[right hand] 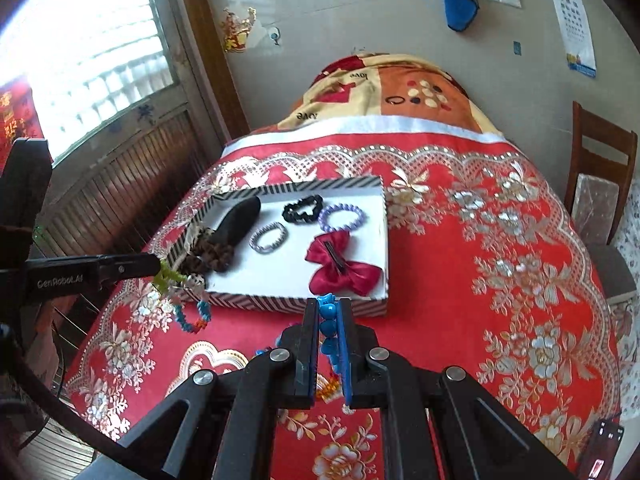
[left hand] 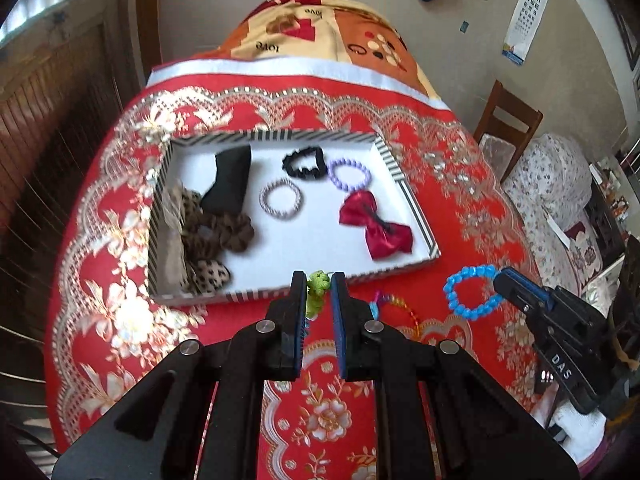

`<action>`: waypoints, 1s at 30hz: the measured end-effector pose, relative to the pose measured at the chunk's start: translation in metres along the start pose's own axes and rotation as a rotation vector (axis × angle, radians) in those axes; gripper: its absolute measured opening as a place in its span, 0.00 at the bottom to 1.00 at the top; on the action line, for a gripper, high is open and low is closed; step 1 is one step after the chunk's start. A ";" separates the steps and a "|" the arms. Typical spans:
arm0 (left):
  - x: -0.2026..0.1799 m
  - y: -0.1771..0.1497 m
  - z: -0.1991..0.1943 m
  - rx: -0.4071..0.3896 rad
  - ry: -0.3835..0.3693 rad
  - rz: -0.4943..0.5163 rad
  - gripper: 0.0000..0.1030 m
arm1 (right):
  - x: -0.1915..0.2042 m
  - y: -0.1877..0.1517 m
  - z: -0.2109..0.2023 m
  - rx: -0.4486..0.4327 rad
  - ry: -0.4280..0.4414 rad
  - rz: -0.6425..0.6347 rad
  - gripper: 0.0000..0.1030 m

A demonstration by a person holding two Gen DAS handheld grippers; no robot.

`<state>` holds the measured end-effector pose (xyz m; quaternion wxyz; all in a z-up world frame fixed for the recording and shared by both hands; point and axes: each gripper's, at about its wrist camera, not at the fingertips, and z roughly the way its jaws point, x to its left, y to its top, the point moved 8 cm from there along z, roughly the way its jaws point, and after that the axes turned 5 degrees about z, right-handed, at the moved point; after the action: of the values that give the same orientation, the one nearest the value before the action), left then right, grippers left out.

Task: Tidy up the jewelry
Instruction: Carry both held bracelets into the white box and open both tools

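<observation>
Left gripper (left hand: 319, 280) is clamped on a green beaded piece (left hand: 316, 290), which pokes up between the two finger pads and hangs a little below them, clear of the cloth. In the right wrist view the same piece trails into a multicolour bead strand (right hand: 192, 312) that droops toward the table. Right gripper (right hand: 329, 304) is pinched tight on a blue bead bracelet (right hand: 330, 332) — beads stacked in the narrow gap between the pads; from the left wrist view the loop hangs open off its tip. Both grippers sit just in front of the near wall of the striped tray (left hand: 276, 135), left one by the near-left part, right one nearer the right corner. Inside the tray, on its white floor: red satin bow clip (left hand: 376, 226) at near right, purple bead bracelet (left hand: 350, 175) & black scrunchie (left hand: 304, 162) toward the back, silver coil hair tie (left hand: 280, 199) mid-floor, black pouch (left hand: 230, 182) and leopard-print scrunchies (left hand: 212, 236) bunched at left. Tray rests on a red-and-gold floral tablecloth (left hand: 460, 208). Beyond — a patterned blanket (left hand: 320, 28), wooden chair (left hand: 508, 120) at right.
</observation>
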<state>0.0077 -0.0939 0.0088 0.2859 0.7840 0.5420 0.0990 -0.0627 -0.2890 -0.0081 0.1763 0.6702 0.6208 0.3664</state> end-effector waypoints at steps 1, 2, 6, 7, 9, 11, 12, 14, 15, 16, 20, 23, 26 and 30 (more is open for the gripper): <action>0.001 0.003 0.000 -0.003 0.003 -0.001 0.11 | 0.002 0.003 0.000 -0.001 0.002 -0.006 0.08; 0.002 0.006 0.000 -0.005 0.006 -0.002 0.11 | 0.003 0.005 0.000 -0.002 0.003 -0.011 0.08; 0.005 0.015 0.006 -0.009 0.022 -0.004 0.11 | 0.010 0.016 0.004 -0.001 0.009 -0.034 0.08; 0.006 0.017 0.008 -0.009 0.026 -0.006 0.11 | 0.011 0.019 0.005 -0.001 0.012 -0.039 0.08; 0.008 0.021 0.011 -0.010 0.036 -0.011 0.11 | 0.014 0.023 0.007 0.000 0.016 -0.050 0.08; 0.011 0.024 0.016 -0.006 0.042 -0.019 0.11 | 0.017 0.028 0.011 0.001 0.023 -0.059 0.08; 0.011 0.026 0.018 -0.004 0.045 -0.021 0.11 | 0.017 0.030 0.012 0.001 0.027 -0.061 0.08; 0.012 0.029 0.022 -0.002 0.053 -0.022 0.11 | 0.020 0.034 0.018 0.006 0.037 -0.067 0.08; 0.012 0.031 0.024 -0.001 0.056 -0.024 0.11 | 0.022 0.035 0.020 0.008 0.040 -0.069 0.08; 0.013 0.033 0.026 0.001 0.058 -0.027 0.11 | 0.023 0.037 0.024 0.011 0.046 -0.071 0.08; 0.015 0.041 0.038 0.013 0.065 -0.039 0.11 | 0.026 0.045 0.040 0.025 0.073 -0.068 0.08; 0.015 0.045 0.050 0.026 0.069 -0.052 0.11 | 0.029 0.049 0.058 0.049 0.100 -0.061 0.08; 0.017 0.046 0.062 0.044 0.072 -0.067 0.11 | 0.034 0.049 0.076 0.082 0.123 -0.066 0.08; 0.029 0.039 0.077 0.075 0.093 -0.098 0.11 | 0.043 0.048 0.103 0.131 0.167 -0.059 0.08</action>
<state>0.0862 -0.1040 -0.0369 0.2352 0.7614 0.5956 0.1007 0.0426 -0.2329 -0.0317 0.0904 0.6290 0.6755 0.3741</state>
